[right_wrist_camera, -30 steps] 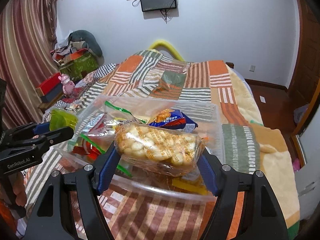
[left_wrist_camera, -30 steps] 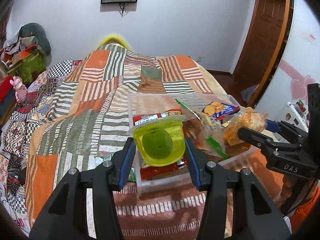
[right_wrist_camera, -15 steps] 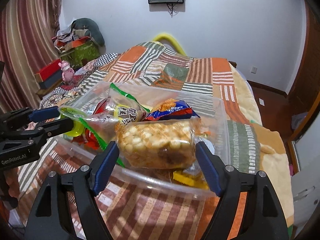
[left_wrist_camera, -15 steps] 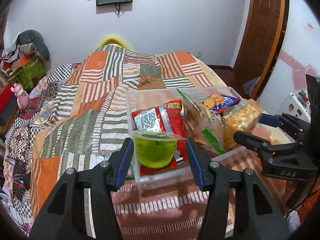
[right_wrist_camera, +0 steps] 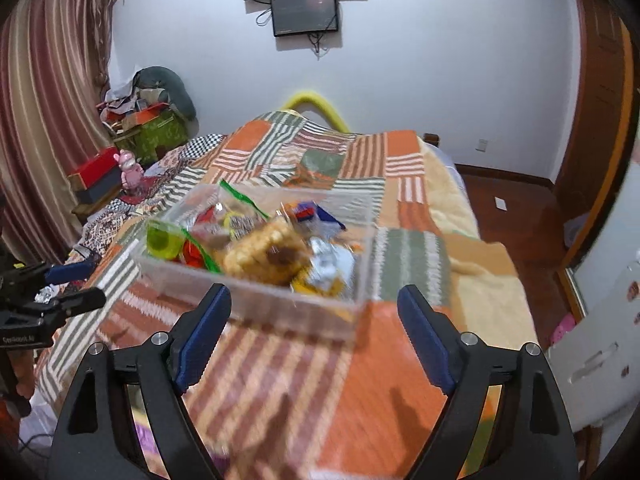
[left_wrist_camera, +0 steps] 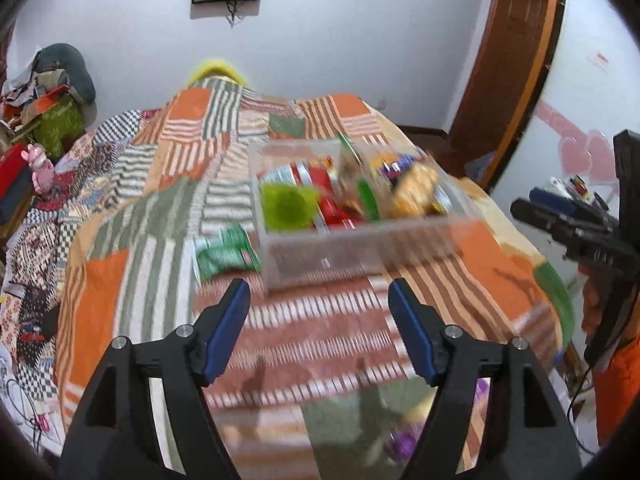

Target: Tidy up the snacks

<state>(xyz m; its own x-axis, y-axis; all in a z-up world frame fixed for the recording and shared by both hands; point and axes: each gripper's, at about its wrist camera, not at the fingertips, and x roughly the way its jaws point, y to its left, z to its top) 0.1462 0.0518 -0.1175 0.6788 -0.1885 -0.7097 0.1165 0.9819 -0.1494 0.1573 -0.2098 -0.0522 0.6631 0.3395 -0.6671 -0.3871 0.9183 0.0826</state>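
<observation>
A clear plastic bin (left_wrist_camera: 360,256) (right_wrist_camera: 260,300) full of snacks sits on the patchwork quilt. Inside it lie a green jelly cup (left_wrist_camera: 286,208) (right_wrist_camera: 162,240), a bag of puffed biscuits (left_wrist_camera: 414,190) (right_wrist_camera: 266,254), red packets (left_wrist_camera: 332,204) and a blue packet (right_wrist_camera: 316,214). My left gripper (left_wrist_camera: 320,300) hangs in front of the bin, jaws opening, nothing between them. Pulled back from the bin's near wall, my right gripper (right_wrist_camera: 314,304) has its jaws opening too, empty. A green packet (left_wrist_camera: 226,254) lies on the quilt left of the bin.
The quilt (left_wrist_camera: 160,184) covers a bed reaching to the far wall. Boxes, clothes and a pink toy (right_wrist_camera: 130,170) are piled at the left. A wooden door (left_wrist_camera: 508,52) and wood floor (right_wrist_camera: 516,216) are on the right. Purple wrappers (left_wrist_camera: 404,440) lie near the bed's front edge.
The left gripper let go of the green jelly cup and the right gripper let go of the biscuit bag, both into the bin. Both grippers then opened wider and drew back.
</observation>
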